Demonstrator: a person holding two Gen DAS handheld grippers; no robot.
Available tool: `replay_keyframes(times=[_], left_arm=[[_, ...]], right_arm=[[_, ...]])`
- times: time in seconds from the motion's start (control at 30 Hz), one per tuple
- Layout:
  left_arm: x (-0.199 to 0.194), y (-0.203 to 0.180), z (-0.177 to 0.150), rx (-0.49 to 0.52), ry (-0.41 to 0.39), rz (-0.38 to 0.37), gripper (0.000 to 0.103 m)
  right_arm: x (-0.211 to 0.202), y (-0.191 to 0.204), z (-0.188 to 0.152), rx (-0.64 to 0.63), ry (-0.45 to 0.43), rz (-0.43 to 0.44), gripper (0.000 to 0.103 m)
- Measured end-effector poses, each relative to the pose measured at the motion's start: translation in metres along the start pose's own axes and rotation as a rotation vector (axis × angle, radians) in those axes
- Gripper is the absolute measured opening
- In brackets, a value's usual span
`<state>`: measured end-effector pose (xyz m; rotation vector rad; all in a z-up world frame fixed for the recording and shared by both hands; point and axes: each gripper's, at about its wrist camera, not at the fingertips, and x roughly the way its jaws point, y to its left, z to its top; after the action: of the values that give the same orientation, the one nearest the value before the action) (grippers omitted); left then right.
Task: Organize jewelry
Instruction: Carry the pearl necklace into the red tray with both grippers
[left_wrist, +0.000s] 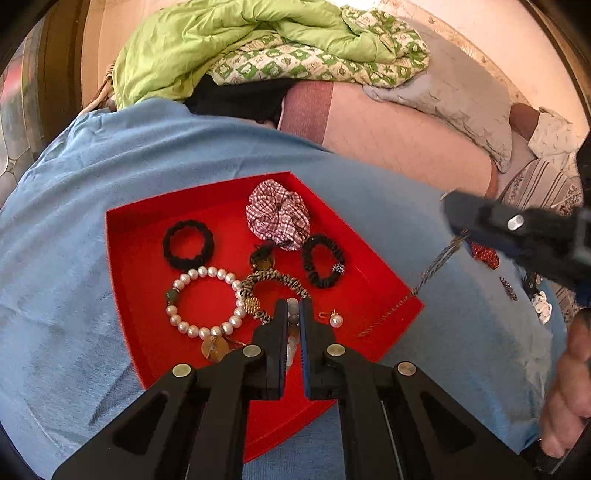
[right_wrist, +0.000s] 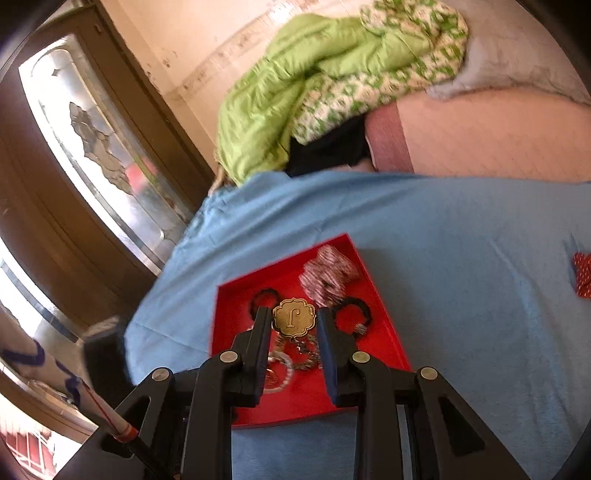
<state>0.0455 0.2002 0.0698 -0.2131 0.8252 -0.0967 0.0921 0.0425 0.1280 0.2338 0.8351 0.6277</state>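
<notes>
A red tray (left_wrist: 140, 266) lies on a blue cloth (left_wrist: 74, 295). In it are a plaid scrunchie (left_wrist: 277, 214), two black hair ties (left_wrist: 188, 243), a pearl bracelet (left_wrist: 199, 302), a zebra-striped bracelet (left_wrist: 275, 282) and a pearl earring (left_wrist: 335, 319). My left gripper (left_wrist: 294, 306) hangs over the tray's near side, shut on a strand of grey and white beads (left_wrist: 293, 318). My right gripper (right_wrist: 291, 321) is shut on a gold scalloped pendant (right_wrist: 294, 317) above the tray (right_wrist: 384, 332). Its chain (left_wrist: 436, 264) trails down to the tray's right corner.
A red dotted piece (left_wrist: 485, 255) and small trinkets (left_wrist: 541, 301) lie on the cloth right of the tray. A green quilt (left_wrist: 229, 40) and a grey pillow (left_wrist: 458, 85) are heaped behind. A person's hand (left_wrist: 570, 387) is at the right edge. A wooden door (right_wrist: 92, 155) stands left.
</notes>
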Motion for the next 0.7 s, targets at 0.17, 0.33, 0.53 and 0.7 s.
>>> replay_keyframes(times=[0.17,0.33,0.53,0.7], left_arm=[[0.010,-0.005,-0.004,0.010,0.021,0.014,0.006],[0.020,-0.008,-0.007,0.020,0.045,0.028,0.006],[0.031,-0.011,-0.012,0.034,0.076,0.038,0.006],[0.037,-0.012,-0.016,0.045,0.094,0.045,0.006]], right_arm=[[0.017,-0.015,-0.008,0.005,0.035,-0.024,0.027],[0.033,-0.027,-0.017,0.013,0.072,-0.044,0.027],[0.047,-0.036,-0.023,0.019,0.104,-0.069,0.027],[0.060,-0.039,-0.030,0.011,0.131,-0.097,0.027]])
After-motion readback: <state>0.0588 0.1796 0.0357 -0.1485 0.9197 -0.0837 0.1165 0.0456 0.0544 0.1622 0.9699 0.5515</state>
